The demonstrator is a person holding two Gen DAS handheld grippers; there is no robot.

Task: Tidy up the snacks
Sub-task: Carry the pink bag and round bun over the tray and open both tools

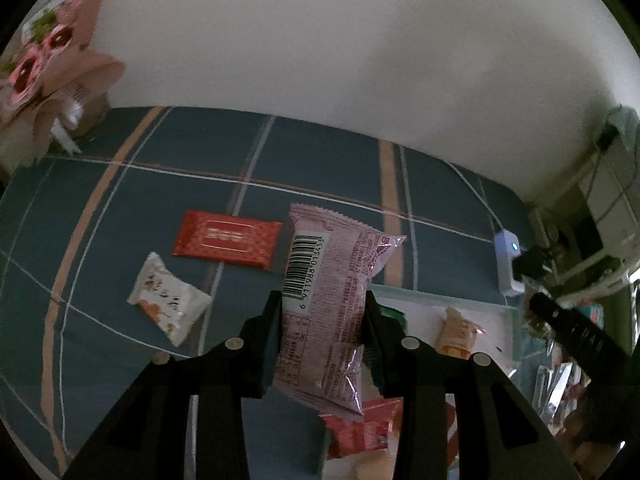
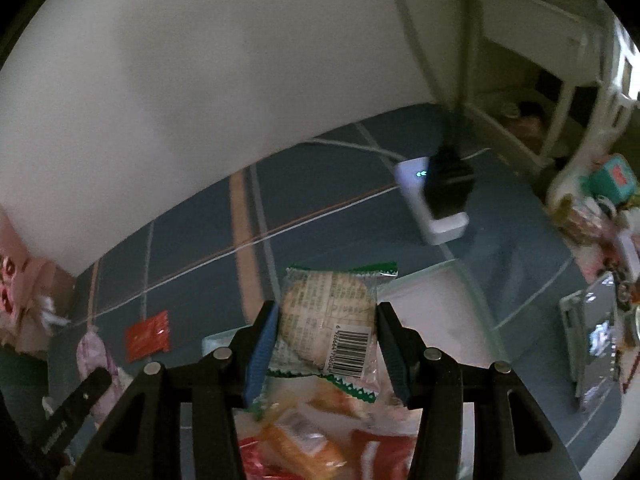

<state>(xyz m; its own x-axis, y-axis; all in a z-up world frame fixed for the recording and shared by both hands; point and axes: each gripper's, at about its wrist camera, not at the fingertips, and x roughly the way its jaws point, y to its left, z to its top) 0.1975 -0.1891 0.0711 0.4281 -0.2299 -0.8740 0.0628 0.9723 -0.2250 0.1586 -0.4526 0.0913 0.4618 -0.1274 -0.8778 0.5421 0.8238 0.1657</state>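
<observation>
**Snack packets clamped in both grippers**

Left hand-held gripper (image 1: 322, 330) is closed on a pink snack packet (image 1: 332, 304); right hand-held gripper (image 2: 326, 340) squeezes a green-edged biscuit packet (image 2: 330, 316). Both hang above the white tray (image 2: 432, 300) near the bed's (image 1: 160, 184) right edge.

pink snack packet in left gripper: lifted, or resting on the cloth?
Lifted. The left gripper is shut on the pink foil snack packet, hanging clear above the blue checked cloth.
</observation>
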